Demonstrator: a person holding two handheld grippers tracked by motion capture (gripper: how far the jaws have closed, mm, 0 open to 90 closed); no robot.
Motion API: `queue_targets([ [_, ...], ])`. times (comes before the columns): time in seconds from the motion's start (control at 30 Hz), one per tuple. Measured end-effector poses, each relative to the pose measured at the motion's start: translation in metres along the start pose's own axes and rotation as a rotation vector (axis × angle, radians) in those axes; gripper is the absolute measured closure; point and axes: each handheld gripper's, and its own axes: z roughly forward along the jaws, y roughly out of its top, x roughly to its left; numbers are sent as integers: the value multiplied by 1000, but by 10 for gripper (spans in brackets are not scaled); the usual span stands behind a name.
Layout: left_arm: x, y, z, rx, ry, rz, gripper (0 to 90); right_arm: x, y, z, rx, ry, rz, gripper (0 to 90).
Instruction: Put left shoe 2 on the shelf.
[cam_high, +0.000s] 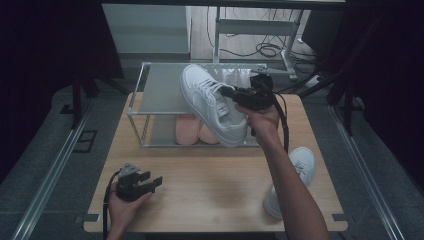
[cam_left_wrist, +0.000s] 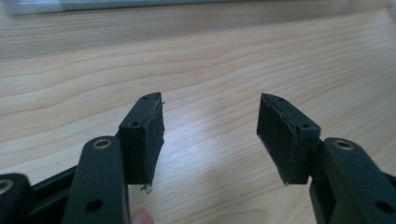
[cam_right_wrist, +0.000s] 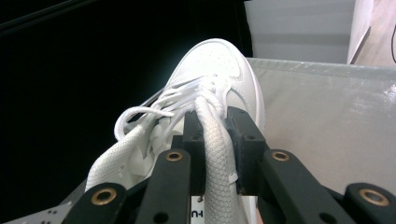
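1. Holding the white sneaker (cam_high: 212, 104) by the padded edge of its collar or tongue alone, the right gripper (cam_high: 231, 93) has its jaws clamped on a narrow strip of fabric; in the right gripper view that strip (cam_right_wrist: 212, 154) is pinched between the pads, and soft padding like this could slide out.
2. Hanging tilted above the near right part of the rack's top shelf (cam_high: 160, 90), toe toward the far left, the sneaker could swing and catch its heel on the front rail (cam_high: 190, 146).
3. If it is set down too near that front edge, I judge it may tip off onto the table (cam_high: 210, 185).
4. Loose laces (cam_right_wrist: 140, 114) could snag on the jaws at release.
5. The left gripper (cam_high: 156, 181) rests near the table's near left corner, jaws spread wide on nothing, too far off to steady the shoe.
6. The second sneaker (cam_high: 300, 170) lies at the near right, partly under the person's forearm, where a lowering arm could knock it.
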Motion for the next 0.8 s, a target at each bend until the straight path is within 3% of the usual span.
queue_targets([
  [0.2,-1,0,0,1,12,21,415,-7,6,11,-10,-22,32,792],
  [0.8,-1,0,1,0,-5,10,415,-20,32,44,-21,-127,102,792],
])
